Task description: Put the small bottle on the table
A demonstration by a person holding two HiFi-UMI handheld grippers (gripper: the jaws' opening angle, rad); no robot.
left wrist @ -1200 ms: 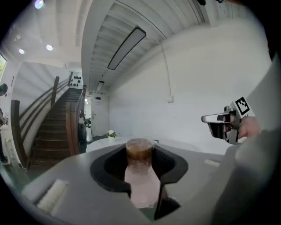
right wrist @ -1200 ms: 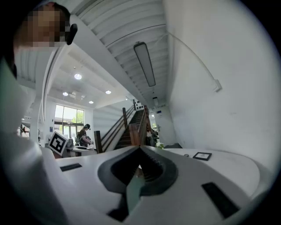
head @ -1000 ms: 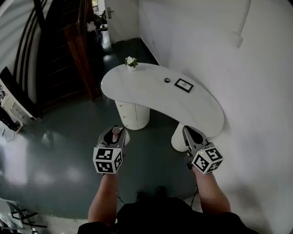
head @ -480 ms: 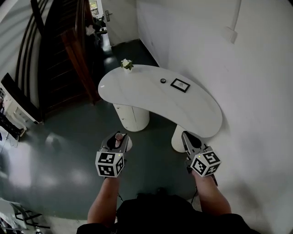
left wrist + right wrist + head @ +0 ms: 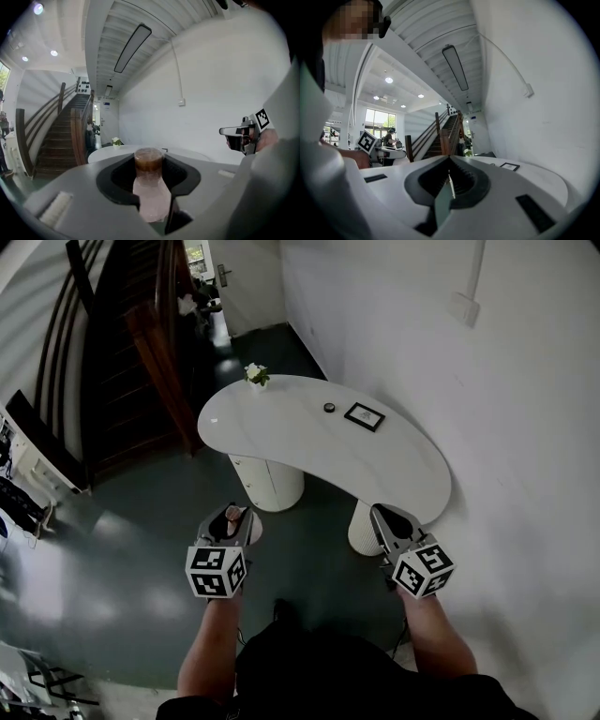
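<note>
My left gripper [image 5: 232, 517] is shut on a small pale-pink bottle [image 5: 150, 187] with a brown cap; the bottle [image 5: 233, 514] stands upright between the jaws, over the dark floor short of the table. The white curved table [image 5: 281, 437] lies ahead, its near edge beyond both grippers. My right gripper [image 5: 389, 518] hangs near the table's right pedestal, its jaws pressed together with nothing between them. In the right gripper view the gripper [image 5: 449, 180] shows only a thin seam between its jaws. From the left gripper view the table [image 5: 187, 153] appears past the bottle's cap.
On the table stand a small white flower pot [image 5: 255, 376], a dark round object [image 5: 329, 408] and a black picture frame [image 5: 364, 416]. Two white pedestals [image 5: 272, 486] carry the top. A white wall [image 5: 525, 484] runs along the right; a dark wooden staircase [image 5: 122, 343] rises at the left.
The view has shifted slightly forward; the table sits a little higher and more to the left in view. Both grippers keep their places, and the bottle stays held.
</note>
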